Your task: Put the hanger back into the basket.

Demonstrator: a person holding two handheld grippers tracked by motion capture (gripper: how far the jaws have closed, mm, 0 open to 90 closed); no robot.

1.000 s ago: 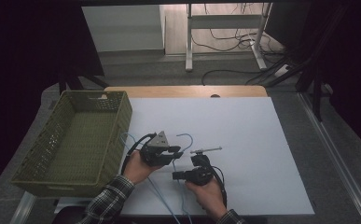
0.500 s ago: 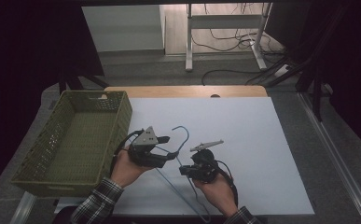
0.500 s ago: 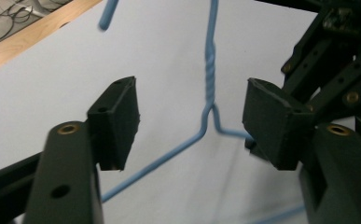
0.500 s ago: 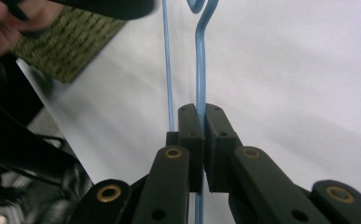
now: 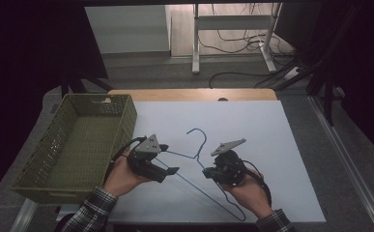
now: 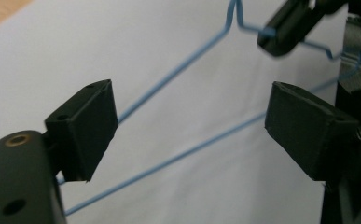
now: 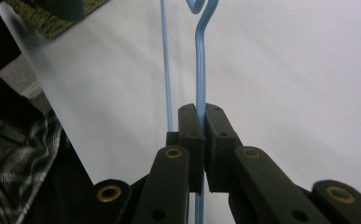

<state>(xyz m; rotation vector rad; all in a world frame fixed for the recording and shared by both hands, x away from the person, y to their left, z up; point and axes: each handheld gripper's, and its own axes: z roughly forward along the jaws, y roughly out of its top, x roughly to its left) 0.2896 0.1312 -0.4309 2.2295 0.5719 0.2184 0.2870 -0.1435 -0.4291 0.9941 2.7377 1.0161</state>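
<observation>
The right gripper [image 7: 201, 135] is pinching the blue wire hanger [image 5: 201, 166] near the table's [image 5: 271, 145] front edge; the left gripper's [image 6: 192, 126] fingers [image 6: 82, 128] are spreading wide around its wires.

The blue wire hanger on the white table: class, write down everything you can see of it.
The thin blue wire hanger looks like coated metal, bent into a triangle with a curled hook at the far end. It lies over the white table top, beside the green plastic basket. The right gripper is shut on one wire near the neck, its jaws pinching it in the right gripper view. The left gripper is open, its jaws spread either side of two hanger wires without clamping them.
</observation>
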